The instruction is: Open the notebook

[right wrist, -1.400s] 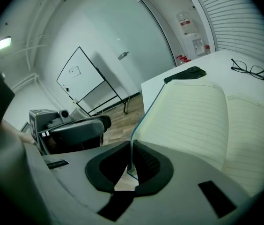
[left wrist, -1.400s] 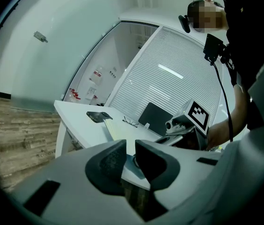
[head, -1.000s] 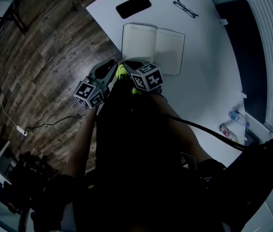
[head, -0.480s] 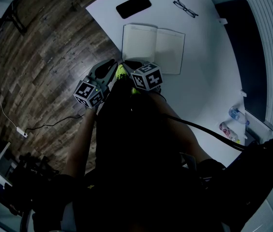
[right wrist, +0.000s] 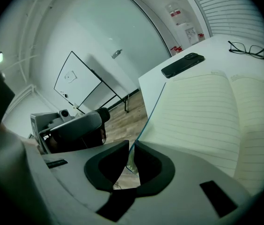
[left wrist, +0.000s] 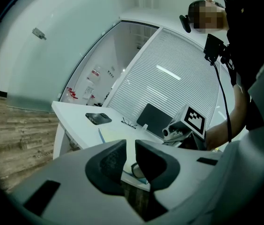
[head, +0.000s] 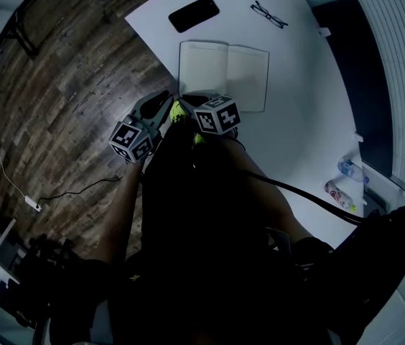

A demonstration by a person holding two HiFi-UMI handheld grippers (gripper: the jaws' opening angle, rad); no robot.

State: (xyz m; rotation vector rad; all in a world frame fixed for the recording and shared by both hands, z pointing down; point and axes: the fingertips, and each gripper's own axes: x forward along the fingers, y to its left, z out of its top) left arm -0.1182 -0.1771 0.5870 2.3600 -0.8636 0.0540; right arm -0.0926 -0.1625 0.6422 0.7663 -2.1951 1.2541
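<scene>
Closest in, the person [head: 210, 250] in dark clothes fills the lower half of the head view, both arms stretched forward. The two tools sit just beside each other mid-frame, marker cubes facing up.

The left gripper [left wrist: 130, 143] hangs over the wooden floor [head: 66, 99], just off the edge of the white table [head: 296, 121]. Its jaws are pressed nearly together with only a thin slit between them, and nothing's caught in there. You only see the table edge past the tips.

The right gripper [right wrist: 131, 146] is at the table's near edge, right on the near left corner of the notebook [head: 224, 74]. Its jaws are squeezed down to a narrow slit too, and the teal edge of the cover runs straight into it, so it's pinching that cover corner.

The notebook is already open, lying flat with two lined pages up, a bit above centre in the head view. Its left edge sits close to the table edge.

Further back, toward the top of the frame, a black phone [head: 194, 14] lies face up, well apart from the notebook. A pair of glasses [head: 268, 14] sits to the phone's right.

Far right there are white slatted blinds [head: 403, 63]. Over at lower left a thin cable [head: 80, 185] trails across the floor.
</scene>
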